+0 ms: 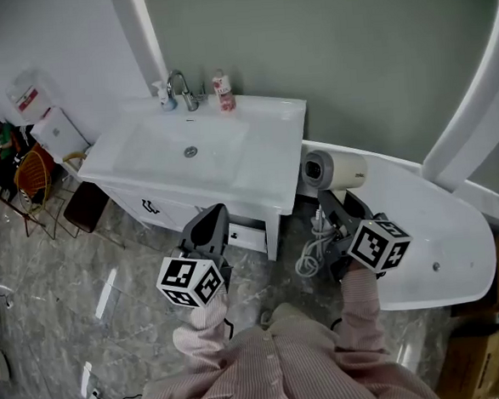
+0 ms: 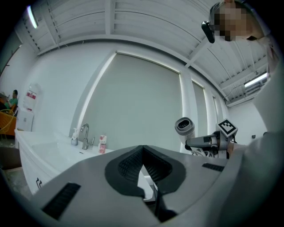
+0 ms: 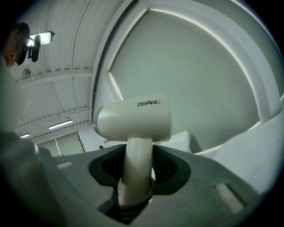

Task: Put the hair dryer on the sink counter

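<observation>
My right gripper (image 1: 343,216) clamps the dryer (image 1: 337,169) by its handle, body upward, so the cord (image 1: 309,254) hangs free. It's just beside the counter (image 1: 272,159), over the tub (image 1: 440,249). My left gripper (image 1: 207,230) is closed on nothing, kept clear.

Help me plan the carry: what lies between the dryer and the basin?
Only bare counter right of the basin, seen in the head view. The dryer, held by the right gripper, is just past the counter's right edge.
</observation>
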{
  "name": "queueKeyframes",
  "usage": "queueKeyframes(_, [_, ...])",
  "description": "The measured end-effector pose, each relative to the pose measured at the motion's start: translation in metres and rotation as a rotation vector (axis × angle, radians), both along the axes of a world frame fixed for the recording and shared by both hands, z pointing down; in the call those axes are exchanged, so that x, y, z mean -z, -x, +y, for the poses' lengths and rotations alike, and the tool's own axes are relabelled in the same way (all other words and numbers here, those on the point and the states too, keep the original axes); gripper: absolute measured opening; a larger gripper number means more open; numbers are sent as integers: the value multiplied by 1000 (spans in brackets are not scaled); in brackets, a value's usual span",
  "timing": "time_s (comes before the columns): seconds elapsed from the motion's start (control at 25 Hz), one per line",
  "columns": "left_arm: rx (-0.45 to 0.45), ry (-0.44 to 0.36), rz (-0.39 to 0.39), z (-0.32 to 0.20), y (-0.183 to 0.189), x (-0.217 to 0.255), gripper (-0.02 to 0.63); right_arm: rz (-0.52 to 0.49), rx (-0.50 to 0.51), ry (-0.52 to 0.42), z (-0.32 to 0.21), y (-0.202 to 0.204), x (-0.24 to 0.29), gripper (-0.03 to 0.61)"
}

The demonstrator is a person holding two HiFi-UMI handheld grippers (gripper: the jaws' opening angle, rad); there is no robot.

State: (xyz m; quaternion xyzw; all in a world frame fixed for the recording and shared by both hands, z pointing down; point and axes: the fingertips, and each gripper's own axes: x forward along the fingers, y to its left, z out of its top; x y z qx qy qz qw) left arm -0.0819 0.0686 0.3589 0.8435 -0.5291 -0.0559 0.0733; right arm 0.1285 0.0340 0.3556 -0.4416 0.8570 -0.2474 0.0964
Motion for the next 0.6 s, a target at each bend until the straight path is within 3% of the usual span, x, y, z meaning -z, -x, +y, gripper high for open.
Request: queueKeyframes(0.6, [5, 54, 15, -93, 36, -24, 2, 1, -10, 75, -101, 34, -27, 156])
